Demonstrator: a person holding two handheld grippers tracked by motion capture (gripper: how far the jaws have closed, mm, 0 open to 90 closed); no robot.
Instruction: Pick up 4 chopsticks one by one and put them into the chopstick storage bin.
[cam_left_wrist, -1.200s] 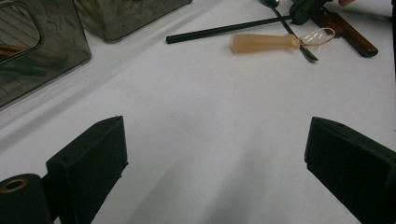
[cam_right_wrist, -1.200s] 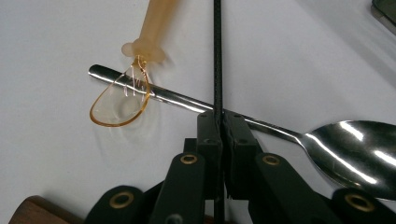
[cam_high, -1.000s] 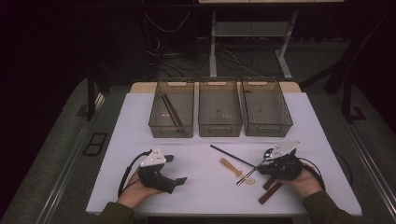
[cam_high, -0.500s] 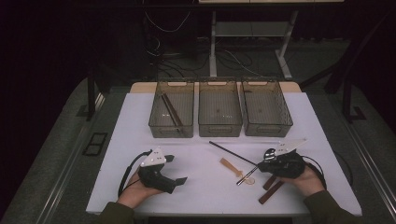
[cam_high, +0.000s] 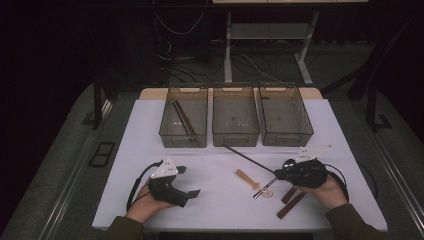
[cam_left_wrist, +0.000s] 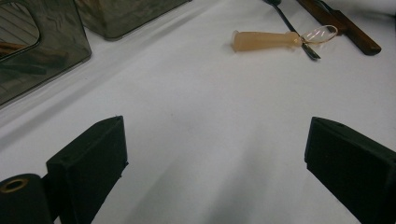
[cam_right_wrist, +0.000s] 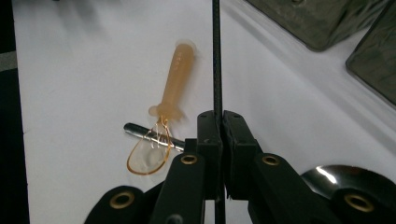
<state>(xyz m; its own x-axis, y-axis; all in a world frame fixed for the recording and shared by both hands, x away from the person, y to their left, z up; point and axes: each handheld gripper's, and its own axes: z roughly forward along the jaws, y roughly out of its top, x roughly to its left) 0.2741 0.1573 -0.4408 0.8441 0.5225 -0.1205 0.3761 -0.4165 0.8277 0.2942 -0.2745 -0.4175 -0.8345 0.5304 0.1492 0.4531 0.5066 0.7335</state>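
Note:
My right gripper (cam_high: 277, 173) sits at the table's front right, shut on one end of a thin black stick (cam_high: 247, 158) that runs up and left toward the bins. In the right gripper view the jaws (cam_right_wrist: 222, 126) pinch the stick (cam_right_wrist: 217, 65). Just left of it lie an orange-handled wire loop tool (cam_high: 247, 178) (cam_right_wrist: 176, 79) and a metal utensil handle (cam_high: 262, 189) (cam_right_wrist: 140, 131). My left gripper (cam_high: 190, 181) (cam_left_wrist: 217, 140) rests open at the front left, holding nothing. The orange tool (cam_left_wrist: 264, 39) lies ahead of it.
Three clear grey bins stand in a row at the back: the left bin (cam_high: 167, 127) holds brown sticks, the middle bin (cam_high: 235, 137) and right bin (cam_high: 305, 127) look nearly bare. Two brown sticks (cam_high: 290, 200) lie under the right hand. A shiny spoon bowl (cam_right_wrist: 345, 179) sits beside the right jaws.
The right gripper has turned slightly with the black stick in its jaws, its grey plate swinging right. The left gripper has not moved.

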